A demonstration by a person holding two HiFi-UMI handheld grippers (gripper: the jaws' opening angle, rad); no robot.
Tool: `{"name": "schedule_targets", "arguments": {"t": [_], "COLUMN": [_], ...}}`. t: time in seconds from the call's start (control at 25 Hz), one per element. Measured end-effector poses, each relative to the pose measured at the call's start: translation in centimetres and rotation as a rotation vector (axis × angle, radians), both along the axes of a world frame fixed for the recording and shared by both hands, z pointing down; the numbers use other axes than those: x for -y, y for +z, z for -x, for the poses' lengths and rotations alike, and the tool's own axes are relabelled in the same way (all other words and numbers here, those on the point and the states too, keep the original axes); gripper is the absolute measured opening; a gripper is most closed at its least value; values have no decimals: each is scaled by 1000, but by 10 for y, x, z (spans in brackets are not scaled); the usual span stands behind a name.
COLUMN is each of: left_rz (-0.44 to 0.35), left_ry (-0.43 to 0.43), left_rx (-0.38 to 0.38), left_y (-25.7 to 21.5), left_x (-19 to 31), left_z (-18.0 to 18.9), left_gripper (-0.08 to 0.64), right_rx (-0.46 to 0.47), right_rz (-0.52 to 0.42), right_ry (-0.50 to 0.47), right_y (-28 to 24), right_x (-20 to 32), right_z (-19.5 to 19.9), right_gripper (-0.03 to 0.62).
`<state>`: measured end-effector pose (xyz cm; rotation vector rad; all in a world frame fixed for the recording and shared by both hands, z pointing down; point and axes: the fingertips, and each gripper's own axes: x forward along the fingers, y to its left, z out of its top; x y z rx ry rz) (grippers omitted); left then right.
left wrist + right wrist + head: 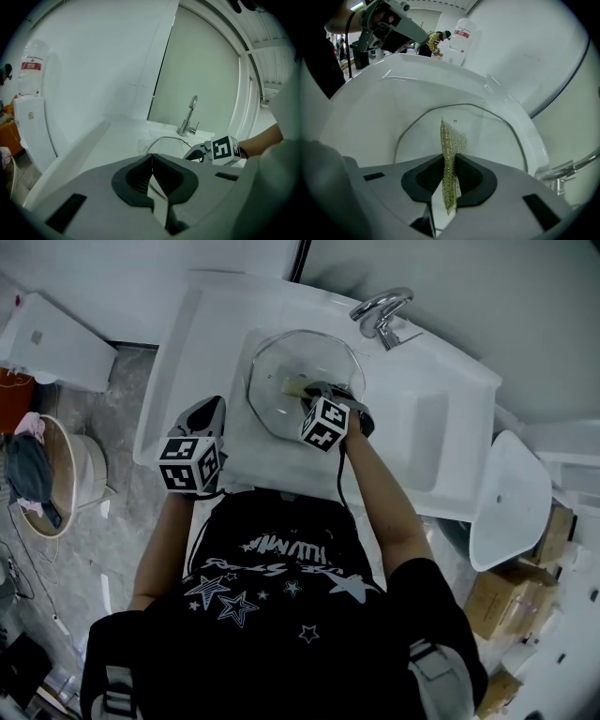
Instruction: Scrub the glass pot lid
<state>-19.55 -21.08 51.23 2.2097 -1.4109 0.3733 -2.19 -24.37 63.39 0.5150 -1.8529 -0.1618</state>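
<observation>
The glass pot lid point(281, 371) lies in the white sink basin point(234, 442), its rim showing as a thin arc in the left gripper view point(164, 138). My right gripper point(315, 392) reaches over the lid and is shut on a yellow-green mesh scrubbing cloth point(449, 140), whose free end stands against the glass point(487, 133). In the head view the cloth point(294, 386) is a pale patch on the lid. My left gripper point(208, 411) hovers over the sink's left counter, apart from the lid, its jaws point(151, 176) shut with nothing between them.
A chrome faucet point(382, 313) stands at the basin's far right edge. A white cabinet point(56, 338) with a water bottle point(33, 70) is to the left. A round basket point(42, 474) sits on the floor. Cardboard boxes point(511, 596) and a white oval basin point(506, 502) lie at right.
</observation>
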Motion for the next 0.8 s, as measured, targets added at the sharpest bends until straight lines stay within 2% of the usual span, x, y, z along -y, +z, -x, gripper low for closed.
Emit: {"name": "schedule_targets", "arguments": {"t": [0.52,0.8], "left_rz": [29,44], "left_ry": [-4,-8], "left_rx": [-8,-16], "left_y": [12,16], "left_x": [-4,-4], "left_z": [-5,-8], "left_gripper": [9,9], "right_rx": [36,82], "right_rz": [267,375], "right_ry": [-83,-96], "right_y": [29,30], "right_x": [-73,-95], "right_z": [19,26], "right_gripper": [80,81]}}
